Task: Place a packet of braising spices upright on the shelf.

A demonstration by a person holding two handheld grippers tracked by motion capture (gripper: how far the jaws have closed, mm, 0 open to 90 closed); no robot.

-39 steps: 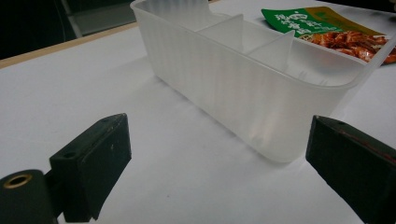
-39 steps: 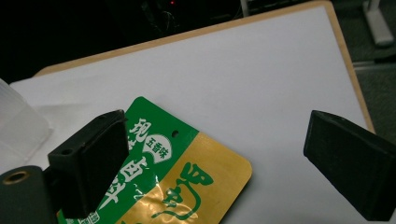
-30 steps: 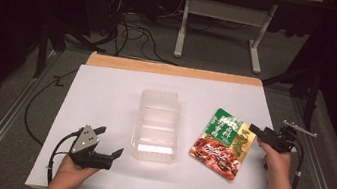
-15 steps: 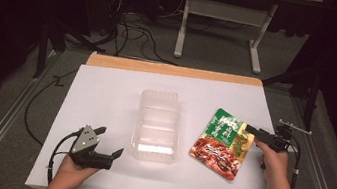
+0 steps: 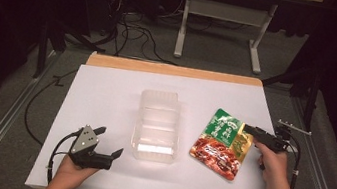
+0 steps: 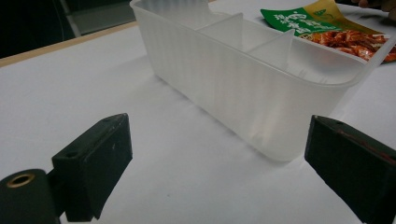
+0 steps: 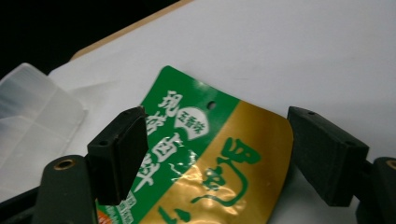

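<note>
R gripper [image 7: 215,154] jaws have just been closing, still apart astride the snack pouch [image 5: 222,143] top edge, nothing gripped. Risk: pouch lies flat on desk [image 5: 105,95], so jaws may slip off w/o catching it. L gripper [image 6: 219,172] is wide open, empty, beside the container [image 5: 156,125].

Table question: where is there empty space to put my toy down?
The white table is bare left of the clear box, and along the far edge behind it. It is crowded between the box and the snack packet, where the right tool reaches in.
</note>
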